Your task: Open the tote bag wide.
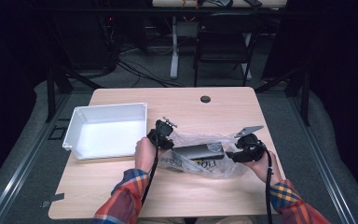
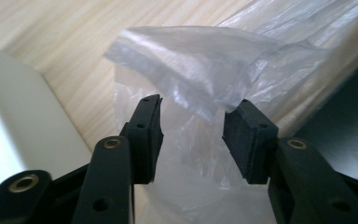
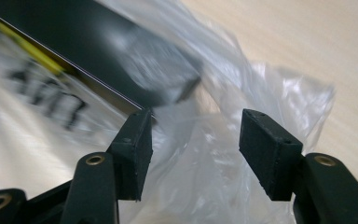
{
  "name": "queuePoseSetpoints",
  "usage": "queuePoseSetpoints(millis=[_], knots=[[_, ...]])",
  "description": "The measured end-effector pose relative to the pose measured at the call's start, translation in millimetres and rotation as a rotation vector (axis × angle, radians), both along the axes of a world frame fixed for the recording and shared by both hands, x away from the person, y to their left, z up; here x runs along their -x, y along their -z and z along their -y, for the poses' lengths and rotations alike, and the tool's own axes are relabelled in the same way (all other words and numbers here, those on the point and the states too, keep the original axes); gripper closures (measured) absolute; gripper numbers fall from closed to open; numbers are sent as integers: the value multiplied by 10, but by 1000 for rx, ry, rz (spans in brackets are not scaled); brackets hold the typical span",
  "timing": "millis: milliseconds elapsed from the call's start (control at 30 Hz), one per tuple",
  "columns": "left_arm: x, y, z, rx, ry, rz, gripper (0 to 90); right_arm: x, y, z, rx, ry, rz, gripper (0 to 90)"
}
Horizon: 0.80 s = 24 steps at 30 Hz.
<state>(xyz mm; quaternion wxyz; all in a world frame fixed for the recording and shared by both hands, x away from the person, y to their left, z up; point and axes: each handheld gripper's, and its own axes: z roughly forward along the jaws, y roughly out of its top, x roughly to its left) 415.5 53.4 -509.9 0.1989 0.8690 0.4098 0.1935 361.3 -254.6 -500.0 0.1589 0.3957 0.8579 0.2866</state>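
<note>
At the near middle of the table, the left gripper (image 2: 192, 135) stands with its jaws about half apart, a fold of the clear plastic bag (image 2: 200, 79) hanging between them; the film brushes close to the pad on the right of that view, yet neither pad presses it, so I would call it unheld. From above, that gripper (image 1: 164, 134) sits at the bag's left end. The right gripper (image 3: 195, 154) is much the same at the other end: jaws parted, crumpled film lying loose between them, nothing pinched. In the high view it (image 1: 235, 154) lies low against the bag's right side.

The bag (image 1: 200, 156) lies flat on the wood between the two hands, and inside it is a dark flat box (image 1: 199, 151) with a yellow stripe and printed lettering on the pack around it; the lettering is too blurred to read. Just to the left, apart from the bag, stands an empty white bin (image 1: 106, 129).

To my eye the step in hand is getting a fresh hold on the bag's two ends, probably to open it or to draw the box out. Next, each gripper needs to close on a single layer of film, not on the box. The thin plastic may slip or bunch, so the bites should be deep and the pull gentle.
</note>
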Motion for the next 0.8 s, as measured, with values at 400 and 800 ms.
queuePoseSetpoints(millis=[400,800], knots=[[-22,-157,3,57,34,11,504,443,47,-591,-66,-310,-11,505],[-290,68,73,9,-7,-74,757,513,482,-947,9,-429,-86,900]])
